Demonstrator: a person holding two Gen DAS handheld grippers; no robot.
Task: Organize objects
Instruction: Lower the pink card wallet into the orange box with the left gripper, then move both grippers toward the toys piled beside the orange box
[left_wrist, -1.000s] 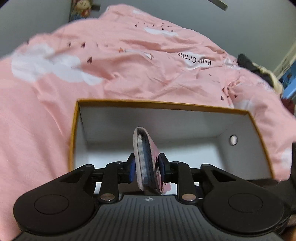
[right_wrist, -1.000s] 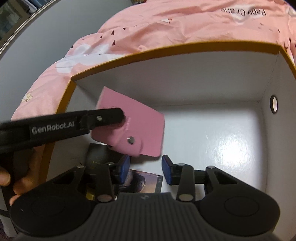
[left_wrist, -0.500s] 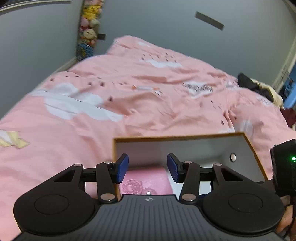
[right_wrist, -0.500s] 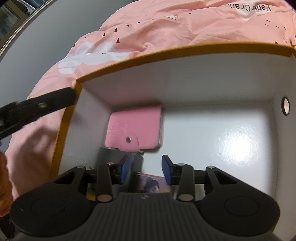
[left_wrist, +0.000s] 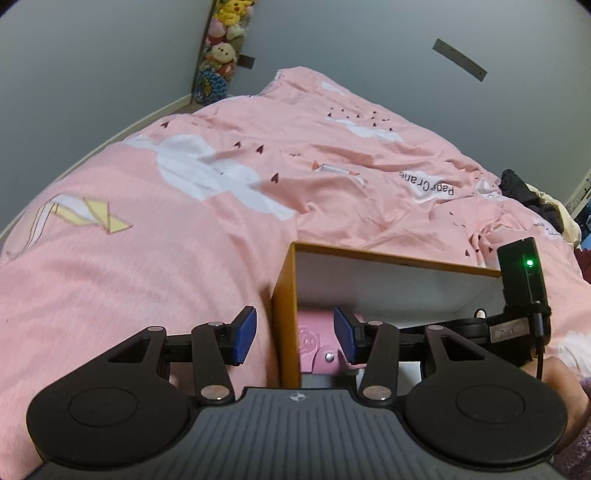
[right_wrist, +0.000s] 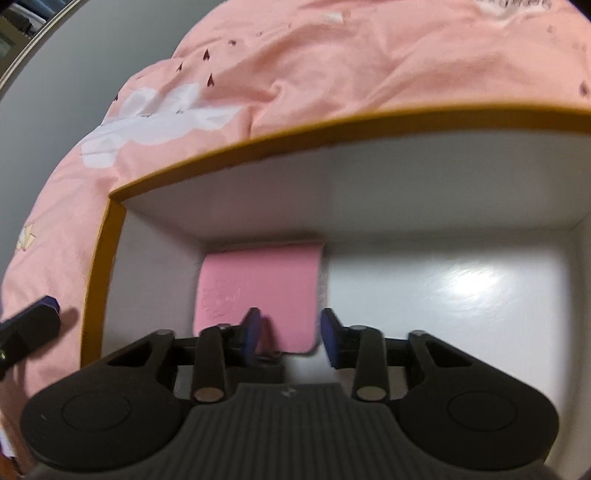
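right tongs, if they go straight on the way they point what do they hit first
Most likely the pink wallet lying in the box; the closing right tongs already frame its near edge, though depth is unclear.

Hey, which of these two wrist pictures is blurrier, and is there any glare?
Right wrist view is blurrier: the pink card holder and box rim smear, and glare shines on the box floor. Left wrist view is sharper, with fisheye bending at the edges and dim, even light on the bedspread.

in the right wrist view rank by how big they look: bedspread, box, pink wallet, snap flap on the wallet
Largest to smallest as they look in the right wrist view:
1. box and bedspread: about alike, and the box is nearer the camera, so unranked
2. pink wallet
3. snap flap: hidden behind the right gripper, cannot rank
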